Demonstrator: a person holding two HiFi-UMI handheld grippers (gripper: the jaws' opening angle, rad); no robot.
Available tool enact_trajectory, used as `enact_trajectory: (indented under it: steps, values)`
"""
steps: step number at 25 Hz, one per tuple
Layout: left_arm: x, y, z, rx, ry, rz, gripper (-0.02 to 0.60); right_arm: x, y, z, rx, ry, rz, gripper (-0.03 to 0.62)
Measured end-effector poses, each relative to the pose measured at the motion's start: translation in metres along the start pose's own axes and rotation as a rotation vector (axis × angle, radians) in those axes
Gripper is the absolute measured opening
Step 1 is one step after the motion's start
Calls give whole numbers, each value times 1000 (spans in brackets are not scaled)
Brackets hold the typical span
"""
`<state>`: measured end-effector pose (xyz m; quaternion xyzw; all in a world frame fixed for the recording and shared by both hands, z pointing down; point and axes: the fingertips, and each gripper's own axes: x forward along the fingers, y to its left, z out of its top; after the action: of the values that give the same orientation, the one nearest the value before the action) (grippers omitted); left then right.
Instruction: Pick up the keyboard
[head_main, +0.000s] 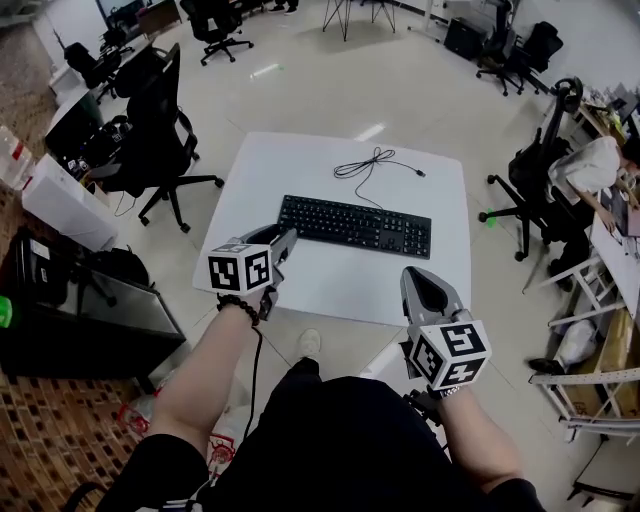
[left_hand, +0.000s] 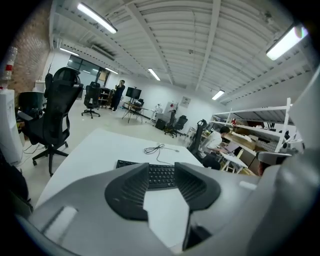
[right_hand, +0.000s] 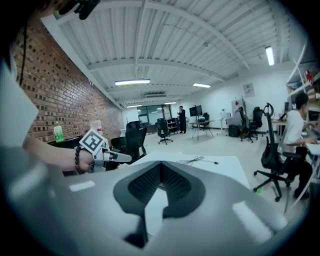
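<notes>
The keyboard (head_main: 355, 224) lies flat across the middle of the white tabletop (head_main: 330, 285), with its long side facing the person. Its cable (head_main: 372, 163) trails off behind it toward the far edge, so nothing blocks the near side.

The left hand-held gripper (head_main: 284, 241) is over the near left part of the tabletop, just short of the keyboard's left end. It tilts a little downward, its jaws are spread wide and nothing is between them. In its own view the keys show through the gap, farther off. That looks like lining up for a grasp on the left end.

The right hand-held gripper (head_main: 417, 276) hangs at the near edge of the tabletop, farther from the keyboard, with its jaws closed together and empty. It would have to open before it could help.

Since the keyboard is long and thin, a hold at both ends would probably keep it level, while one end alone may let it tip. The pickup has not begun.
</notes>
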<state>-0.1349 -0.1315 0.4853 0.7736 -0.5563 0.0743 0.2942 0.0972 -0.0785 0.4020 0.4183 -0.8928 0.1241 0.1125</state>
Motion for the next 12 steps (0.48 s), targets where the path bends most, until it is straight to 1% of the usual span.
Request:
enact_trajectory:
  steps: [3, 5, 9, 12]
  values:
    - [28, 40, -1, -22, 57, 25, 144, 28, -4, 1, 18, 20, -14, 2]
    - [47, 64, -5, -51, 95, 34, 149, 45, -8, 0, 33, 33, -26, 2]
    - [82, 106, -22, -128, 194, 30, 150, 73, -16, 1, 65, 55, -58, 2]
    - [106, 129, -36, -179, 257, 21, 150, 90, -22, 1, 80, 66, -78, 2]
